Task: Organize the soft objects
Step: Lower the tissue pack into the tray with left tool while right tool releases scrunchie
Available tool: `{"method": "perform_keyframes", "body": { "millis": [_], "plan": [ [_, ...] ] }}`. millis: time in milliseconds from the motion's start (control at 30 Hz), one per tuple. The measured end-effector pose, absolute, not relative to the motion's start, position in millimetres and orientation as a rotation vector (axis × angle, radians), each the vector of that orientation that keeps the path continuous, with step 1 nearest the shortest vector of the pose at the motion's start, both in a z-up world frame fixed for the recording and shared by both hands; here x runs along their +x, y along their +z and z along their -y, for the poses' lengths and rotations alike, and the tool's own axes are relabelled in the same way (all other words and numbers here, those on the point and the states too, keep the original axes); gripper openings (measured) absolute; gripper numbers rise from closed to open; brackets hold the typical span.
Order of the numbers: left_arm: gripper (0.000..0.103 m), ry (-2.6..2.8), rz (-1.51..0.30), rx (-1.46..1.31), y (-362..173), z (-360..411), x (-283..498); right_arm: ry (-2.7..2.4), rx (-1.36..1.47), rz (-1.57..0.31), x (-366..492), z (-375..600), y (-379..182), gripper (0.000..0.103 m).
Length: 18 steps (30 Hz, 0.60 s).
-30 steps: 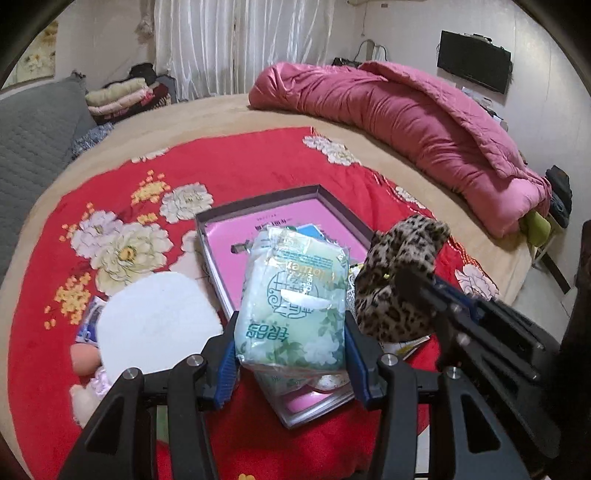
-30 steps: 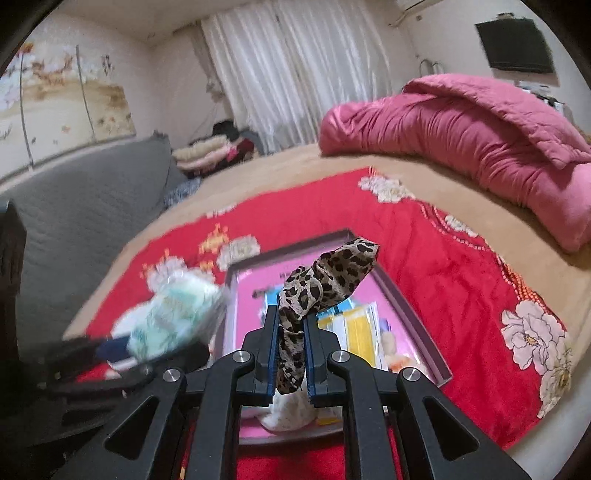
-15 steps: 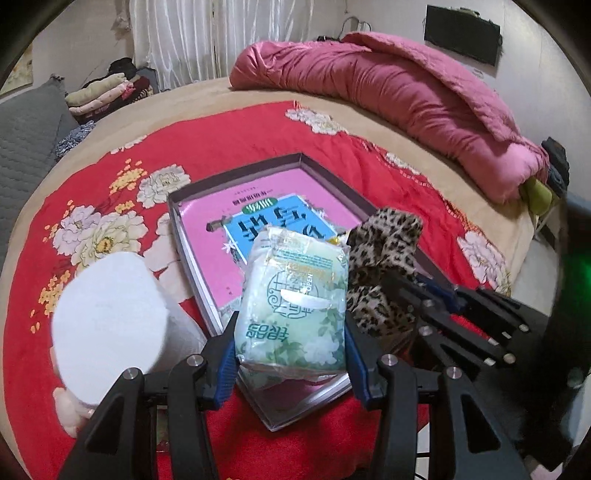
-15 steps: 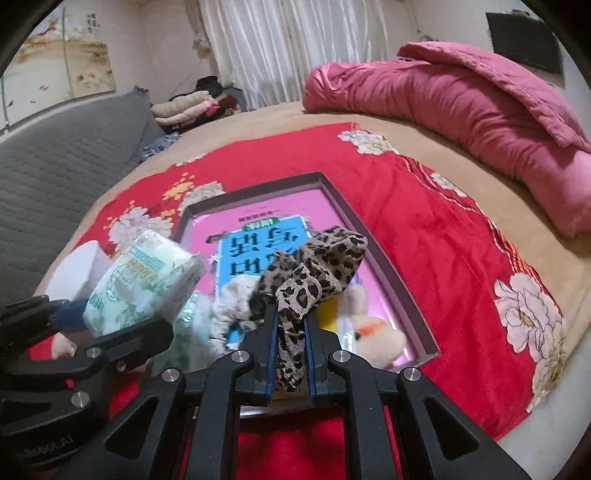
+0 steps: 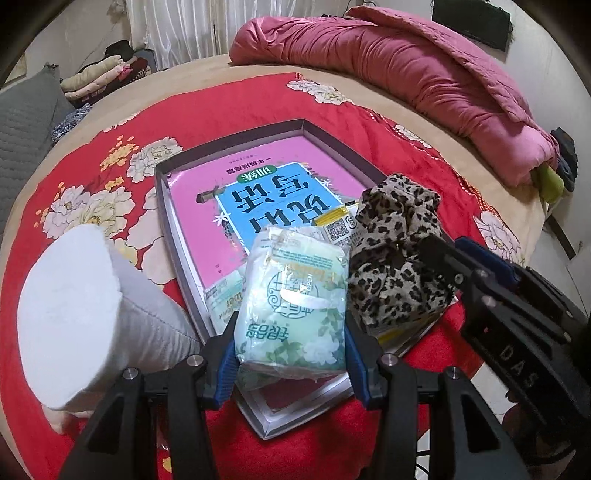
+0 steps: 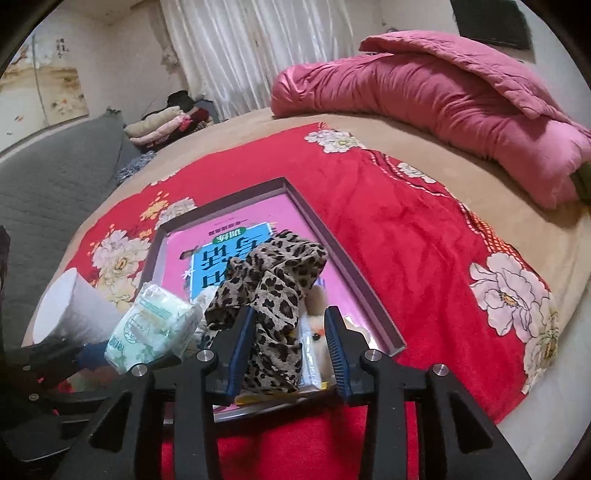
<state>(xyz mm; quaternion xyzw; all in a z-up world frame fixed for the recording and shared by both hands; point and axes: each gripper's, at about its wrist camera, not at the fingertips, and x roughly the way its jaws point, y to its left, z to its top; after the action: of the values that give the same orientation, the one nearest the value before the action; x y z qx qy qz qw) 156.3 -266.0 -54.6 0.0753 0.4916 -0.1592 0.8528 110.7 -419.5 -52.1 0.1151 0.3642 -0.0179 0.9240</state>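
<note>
Both claws dropped; right claw (image 6: 290, 341) opening off leopard cloth (image 6: 273, 291).

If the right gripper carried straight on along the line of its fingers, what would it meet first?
Most likely the leopard-print cloth lying between the opening jaws of the right gripper, then the pink book in the shallow box beneath; depth is hard to judge.

A wide bed (image 6: 424, 155) has a red flower blanket (image 6: 406, 236) and a rolled pink quilt (image 6: 443, 96). White curtains (image 6: 258, 51) hang behind, with a grey sofa (image 6: 48, 177) and a dark wall screen (image 5: 469, 18).
</note>
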Motion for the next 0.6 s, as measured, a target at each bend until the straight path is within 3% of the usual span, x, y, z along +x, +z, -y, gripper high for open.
{"method": "perform_keyframes", "body": {
  "millis": [600],
  "plan": [
    [0.051,-0.356,-1.071,0.071,-60.0,259.1,160.3,-0.070,0.269,-0.687,103.1,419.1,-39.5,0.054]
  ]
}}
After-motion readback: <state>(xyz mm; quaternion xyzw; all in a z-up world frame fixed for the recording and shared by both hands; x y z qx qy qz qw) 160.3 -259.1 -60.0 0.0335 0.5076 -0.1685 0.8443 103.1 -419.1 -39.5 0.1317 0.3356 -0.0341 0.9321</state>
